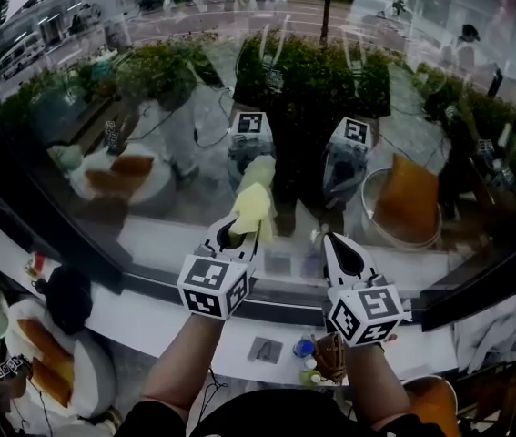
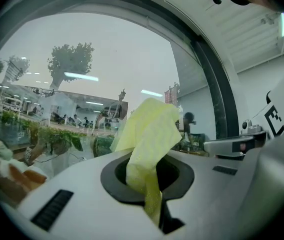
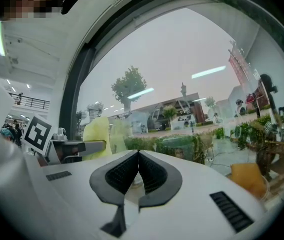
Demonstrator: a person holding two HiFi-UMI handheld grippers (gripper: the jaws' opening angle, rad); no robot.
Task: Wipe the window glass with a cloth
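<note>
The left tongs point(image 1: 236, 235) pinch a yellow cloth point(image 1: 252, 206) by its lower end. Most of it stands up loose above the jaw tips, as the left gripper view shows well (left tongs point(image 2: 150, 178), cloth point(image 2: 149, 131)). The cloth is at the lower edge of the window glass point(image 1: 194, 98), about midway along it and just above the sill point(image 1: 139, 280). Its top meets its own reflection, so it looks to be on the glass or barely off it; I cannot say which for sure.

The right tongs point(image 1: 341, 255) are pressed together with nothing between them point(image 3: 137, 170). They sit beside the left pair, also pointing at the glass.

To wipe well, I judge that the loose fold needs to lie flat against the pane, with the hard jaw tips behind it and not touching the glass. A firm pinch matters, since only a narrow tail is gripped and drag could pull it free. Overlapping strokes should leave no gaps. The right tongs are best held back from the pane and out of the cloth's path.
</note>
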